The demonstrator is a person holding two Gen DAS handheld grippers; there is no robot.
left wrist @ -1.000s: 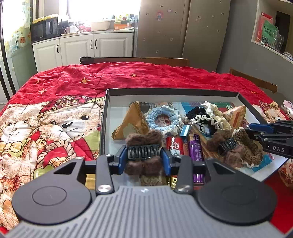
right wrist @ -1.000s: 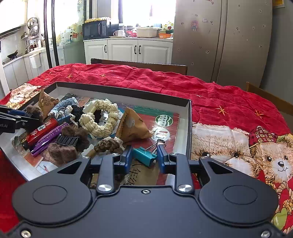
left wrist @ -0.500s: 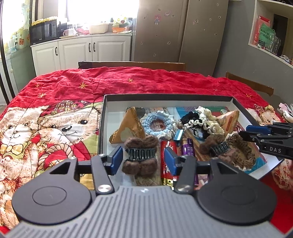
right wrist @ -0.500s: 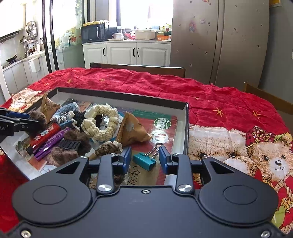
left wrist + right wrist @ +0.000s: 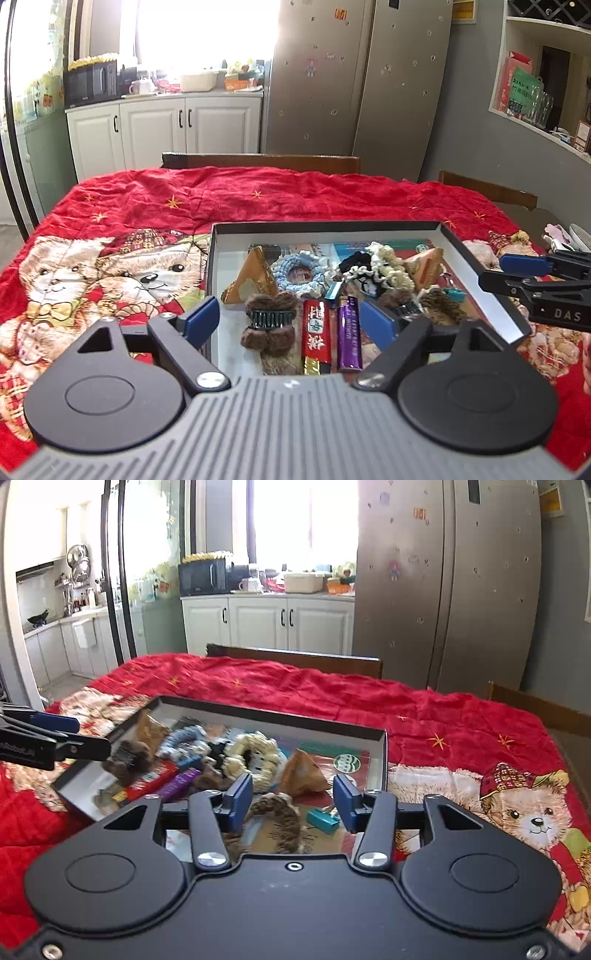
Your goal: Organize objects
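Observation:
A shallow box (image 5: 216,240) (image 5: 384,753) on the red bear tablecloth holds several small items. A brown furry hair claw (image 5: 269,321) (image 5: 127,755) lies at its near left, beside a red lighter (image 5: 316,334) and a purple lighter (image 5: 349,338). A teal binder clip (image 5: 323,820) lies at the near right next to a brown scrunchie (image 5: 280,818). My left gripper (image 5: 290,323) is open and empty, raised above the hair claw. My right gripper (image 5: 291,803) is open and empty above the clip and scrunchie.
The box also holds a blue scrunchie (image 5: 301,271), a cream scrunchie (image 5: 255,755) and tan triangular pouches (image 5: 251,277) (image 5: 301,775). Wooden chair backs (image 5: 258,162) stand behind the table. The red cloth (image 5: 461,738) spreads to the right of the box.
My left gripper has opened, let go of the brown hair claw in the box and lifted back. My right gripper has opened off the teal binder clip and risen too.

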